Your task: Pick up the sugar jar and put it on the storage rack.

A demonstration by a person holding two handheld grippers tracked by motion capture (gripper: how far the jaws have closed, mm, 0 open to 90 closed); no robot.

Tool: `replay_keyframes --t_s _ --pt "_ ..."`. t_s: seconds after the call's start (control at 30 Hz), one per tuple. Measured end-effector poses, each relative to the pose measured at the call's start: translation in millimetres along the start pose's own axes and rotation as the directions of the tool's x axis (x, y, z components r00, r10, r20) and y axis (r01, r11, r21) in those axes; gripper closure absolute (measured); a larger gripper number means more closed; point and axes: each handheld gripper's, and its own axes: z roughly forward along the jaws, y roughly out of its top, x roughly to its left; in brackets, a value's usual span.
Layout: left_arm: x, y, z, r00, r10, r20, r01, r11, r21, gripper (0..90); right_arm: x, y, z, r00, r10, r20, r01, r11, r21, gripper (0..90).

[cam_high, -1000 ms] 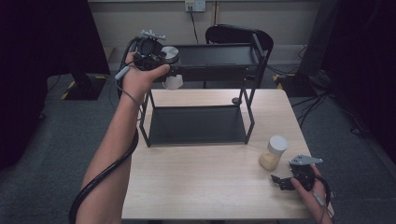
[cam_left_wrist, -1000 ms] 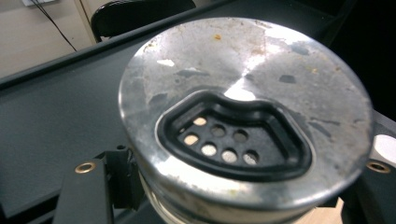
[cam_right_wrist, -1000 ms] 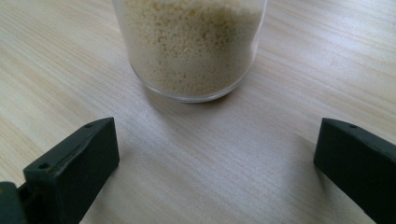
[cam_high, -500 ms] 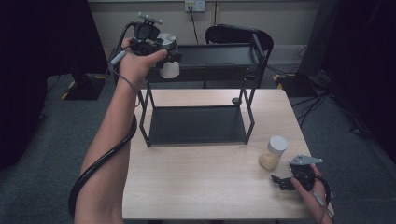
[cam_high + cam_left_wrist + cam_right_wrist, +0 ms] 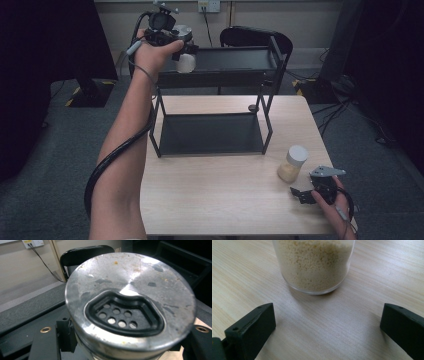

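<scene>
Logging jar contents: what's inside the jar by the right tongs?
Jar holds pale yellow granules, filling the visible part. Its white lid hides the fill level from above.

scuffed, dull metal shaker lid [image 5: 130, 302], clear glass jar [image 5: 313, 265], matt pale wood table [image 5: 215, 200]

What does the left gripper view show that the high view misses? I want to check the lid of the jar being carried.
Left gripper view alone: the jar's metal lid close up, scratched, with a black-rimmed shaker opening full of small holes.

High view alone: the left gripper holding that jar above the black shelf rack, a second jar on the table, and the right gripper open near it.

Both: the held jar and a black chair behind.
</scene>
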Motion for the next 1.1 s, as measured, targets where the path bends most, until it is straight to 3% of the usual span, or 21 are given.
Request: replay_keyframes --t_s 0.2,0.53,0.7,0.93,1.1 --pt "3.3 7.2 10.6 0.9999 0.015 0.002 -0.015 0.9999 0.005 30.5 0.0 0.0 0.0 1.0000 0.000 0.000 0.000 1.000 0.000 0.0" --pt "10.3 8.3 29.4 0.9999 -0.014 0.009 0.014 0.9999 0.000 30.5 0.0 0.0 0.0 1.0000 0.000 0.000 0.000 1.000 0.000 0.0" --pt "10.6 10.5 37.1 1.0000 -0.008 0.005 0.008 0.9999 0.016 30.5 -0.1 -0.1 0.0 1.0000 0.000 0.000 0.000 1.000 -0.001 0.0" --pt "12.9 8.2 42.1 0.9999 -0.015 0.000 0.015 0.9999 0.008 30.5 -0.1 -0.1 0.0 1.0000 0.000 0.000 0.000 1.000 0.000 0.0" --pt "10.6 7.4 42.2 1.0000 0.001 -0.005 -0.001 1.0000 0.006 30.4 0.0 0.0 0.0 1.0000 0.000 0.000 0.000 1.000 0.000 0.0"
